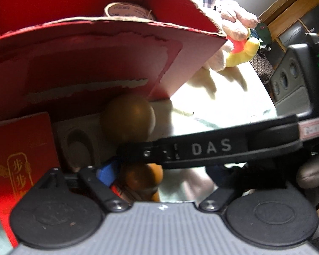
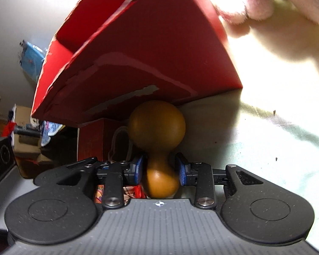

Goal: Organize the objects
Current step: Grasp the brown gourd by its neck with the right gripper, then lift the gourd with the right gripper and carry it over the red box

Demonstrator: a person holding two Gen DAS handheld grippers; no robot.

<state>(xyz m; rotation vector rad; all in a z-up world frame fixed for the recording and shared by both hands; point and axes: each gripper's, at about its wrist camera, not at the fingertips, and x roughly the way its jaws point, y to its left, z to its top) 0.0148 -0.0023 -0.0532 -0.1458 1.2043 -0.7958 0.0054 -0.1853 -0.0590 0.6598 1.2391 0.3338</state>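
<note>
A brown gourd-shaped wooden piece [image 2: 157,125] lies on the pale cloth, its big bulb against the foot of a red cardboard box [image 2: 148,63]. My right gripper [image 2: 160,169] straddles its narrow waist; the blue pads [image 2: 181,171] stand just off the wood, so it is open. In the left wrist view the same gourd [image 1: 127,119] shows below the red box [image 1: 85,63], with the right gripper's black body [image 1: 212,148] lying across the picture. My left gripper [image 1: 159,176] is spread wide and open; its right fingertip is hidden behind that body.
A small red box with gold characters [image 1: 21,159] and a grey moulded tray [image 1: 80,142] sit left of the gourd. Pink and yellow plush toys [image 1: 236,31] lie behind the big box, which holds a round roll [image 1: 127,10]. Bright pale cloth [image 2: 276,116] stretches to the right.
</note>
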